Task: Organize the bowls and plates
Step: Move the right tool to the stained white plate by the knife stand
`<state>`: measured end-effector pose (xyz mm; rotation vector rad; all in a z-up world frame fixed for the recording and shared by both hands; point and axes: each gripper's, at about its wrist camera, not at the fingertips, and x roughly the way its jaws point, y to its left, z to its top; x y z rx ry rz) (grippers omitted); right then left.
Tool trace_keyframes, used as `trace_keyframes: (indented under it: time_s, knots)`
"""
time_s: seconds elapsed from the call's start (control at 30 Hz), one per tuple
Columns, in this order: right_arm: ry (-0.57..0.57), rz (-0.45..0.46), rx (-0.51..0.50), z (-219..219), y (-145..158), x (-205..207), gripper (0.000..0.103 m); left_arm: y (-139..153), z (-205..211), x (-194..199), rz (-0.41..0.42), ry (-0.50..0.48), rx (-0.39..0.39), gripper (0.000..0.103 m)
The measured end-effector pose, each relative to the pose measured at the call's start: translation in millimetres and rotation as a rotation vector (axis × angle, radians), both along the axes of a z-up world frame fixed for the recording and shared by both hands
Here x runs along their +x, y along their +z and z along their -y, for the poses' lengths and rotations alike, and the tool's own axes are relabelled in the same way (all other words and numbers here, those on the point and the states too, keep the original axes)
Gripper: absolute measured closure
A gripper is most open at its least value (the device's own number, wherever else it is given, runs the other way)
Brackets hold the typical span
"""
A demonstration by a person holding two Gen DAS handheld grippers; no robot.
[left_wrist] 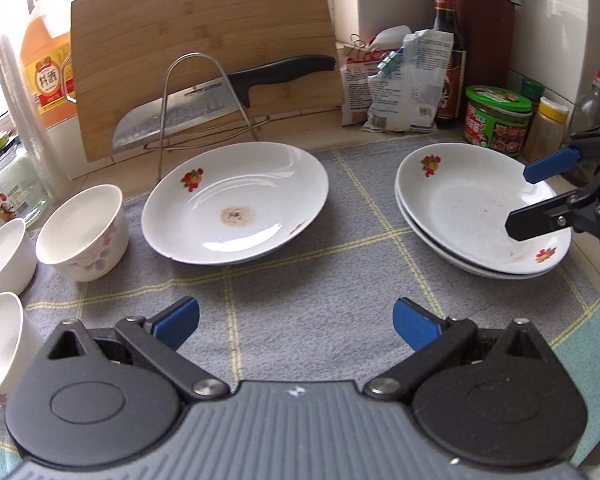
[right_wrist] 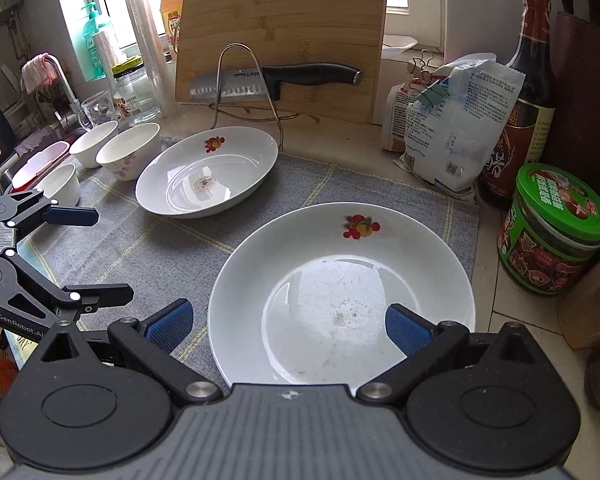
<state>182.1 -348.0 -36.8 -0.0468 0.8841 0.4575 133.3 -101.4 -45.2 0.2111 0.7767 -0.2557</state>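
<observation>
Grey checked mat (left_wrist: pixel 300 280) on the tabletop, taken here as the landmark. On the mat's right side: a stack of plates (left_wrist: pixel 480 216), at least two, white with fruit motifs, nested closely so that the lower one shows only as a rim beneath the upper. At the mat's centre, toward its back edge: a single plate (left_wrist: pixel 236 204) of the same pattern, with a brownish mark in its well, lying apart from the stack; judged the next piece to join it. At the mat's left edge: three bowls, namely a floral bowl (left_wrist: pixel 84 232) on the mat just beside the single plate, a plain bowl (left_wrist: pixel 4 252) left of it, and a nearer bowl (left_wrist: pixel 0 340) at the frame's edge; all separate and upright, none nested yet. Behind the mat: a wire rack (left_wrist: pixel 196 104) holding a knife (left_wrist: pixel 220 100) against a bamboo cutting board (left_wrist: pixel 204 48), with packets, bottles and a green-lidded jar (left_wrist: pixel 496 120) past the mat's back right corner. Left gripper (left_wrist: pixel 296 320): above the mat's near edge, jaws wide apart and holding nothing, facing the single plate, seemingly poised for an approach to its rim. Right gripper (right_wrist: pixel 288 328): over the near rim of the stack, jaws apart, gripping nothing. Sorting judged partly done: the single plate and the bowls remain.
</observation>
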Motion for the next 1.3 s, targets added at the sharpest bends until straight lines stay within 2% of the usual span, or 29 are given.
trace_keyframes:
  time_s: [0.17,0.37,0.67,0.77,0.9,1.03,1.3]
  knots:
    - [-0.012,0.002,-0.01,-15.5,-2.2,1.0,0.0,-8.7,-23.8,1.1,-0.019,0.024,-0.019,0.001]
    - [-0.075,-0.016,-0.042,-39.7,-3.9,-4.6,0.0,-21.4,-41.6,8.2,-0.038,-0.021,-0.048,0.001]
    - [-0.142,0.0,-0.089,-80.1,7.1,-6.9,0.0,-24.1,-61.6,31.5,-0.014,-0.092,-0.044,0.001]
    - [-0.154,-0.009,-0.095,-90.5,8.2,-5.1,0.0,-27.9,-63.4,41.4,-0.014,-0.113,-0.069,0.001]
    - [-0.174,-0.009,-0.131,-100.3,9.6,-0.2,0.0,-40.1,-57.5,53.4,-0.048,-0.139,-0.051,0.001]
    - [-0.182,-0.011,-0.142,-106.2,10.7,6.5,0.0,-43.8,-57.4,57.9,-0.046,-0.143,-0.074,0.0]
    - [-0.133,-0.035,-0.118,-116.2,6.2,28.9,0.0,-45.4,-57.8,68.4,-0.029,-0.146,-0.085,0.0]
